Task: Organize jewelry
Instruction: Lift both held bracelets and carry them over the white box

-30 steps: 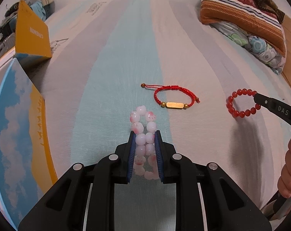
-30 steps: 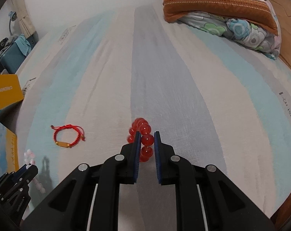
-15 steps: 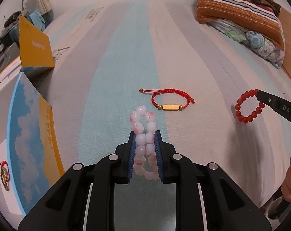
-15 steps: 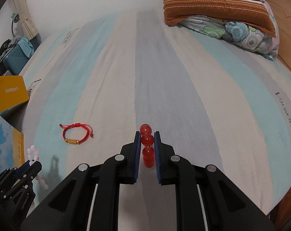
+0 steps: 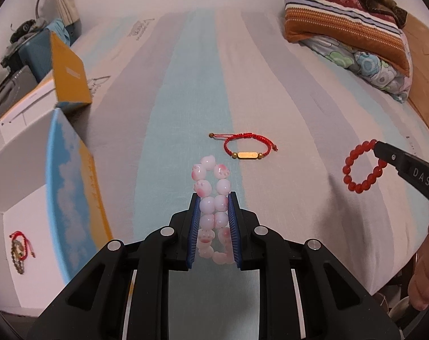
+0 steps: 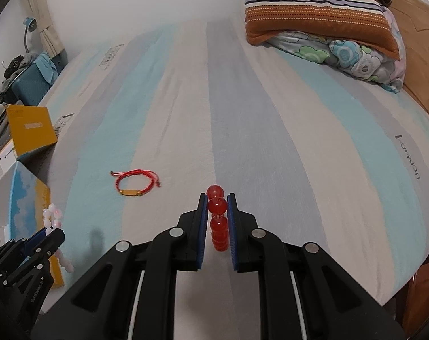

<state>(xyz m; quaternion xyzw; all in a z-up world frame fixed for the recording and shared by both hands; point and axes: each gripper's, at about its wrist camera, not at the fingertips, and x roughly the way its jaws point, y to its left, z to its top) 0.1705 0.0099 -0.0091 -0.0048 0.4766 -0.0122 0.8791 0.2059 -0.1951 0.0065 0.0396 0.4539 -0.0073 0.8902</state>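
Jewelry in tongs: left gripper point(image 5: 214, 226) clamped on pink bead bracelet point(image 5: 213, 195); right gripper point(image 6: 217, 223) clamped on red bead bracelet point(image 6: 218, 221), both lifted off bed point(image 6: 271, 113)
Left to do: red cord bracelet point(image 5: 247, 147) on bed
Done: one bracelet point(image 5: 20, 248) in white box point(image 5: 13, 206)

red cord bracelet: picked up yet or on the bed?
On the bed. The red cord bracelet lies flat on the bedsheet, no tool touching.
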